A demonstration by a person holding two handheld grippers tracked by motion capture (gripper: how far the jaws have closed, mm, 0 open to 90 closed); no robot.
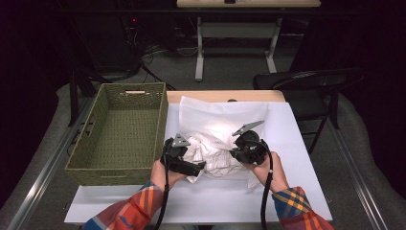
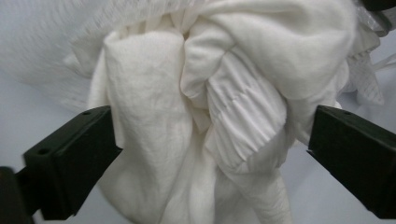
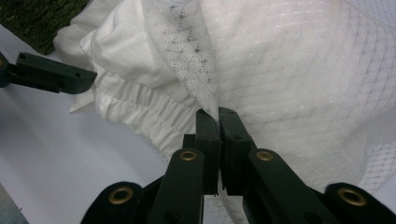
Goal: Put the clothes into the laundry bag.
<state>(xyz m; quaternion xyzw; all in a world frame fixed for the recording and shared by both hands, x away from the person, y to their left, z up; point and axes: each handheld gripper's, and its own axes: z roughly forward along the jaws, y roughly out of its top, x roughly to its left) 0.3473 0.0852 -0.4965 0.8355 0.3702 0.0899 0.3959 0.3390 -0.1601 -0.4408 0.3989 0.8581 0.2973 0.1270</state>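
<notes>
A white mesh bag (image 1: 220, 117) lies on the white table top, with a crumpled white garment (image 1: 210, 148) bunched at its near end. My left gripper (image 1: 198, 167) is at the garment's left side. Its jaws stand wide open around the bunched cloth (image 2: 154, 116), one on each side, without squeezing it. My right gripper (image 1: 233, 153) is on the right of the bundle. In the right gripper view it (image 3: 218, 116) is shut on a fold of the netted mesh (image 3: 289, 84), with the garment's gathered cuff (image 3: 135, 112) just to the left. One left fingertip (image 3: 51, 72) shows there too.
A green woven basket (image 1: 119, 167), with nothing in it, stands on the table's left side right beside the left hand. The white table top (image 1: 215, 201) is bare near the front edge. A dark chair (image 1: 306, 79) stands beyond the right corner and another table's legs (image 1: 199, 52) farther back.
</notes>
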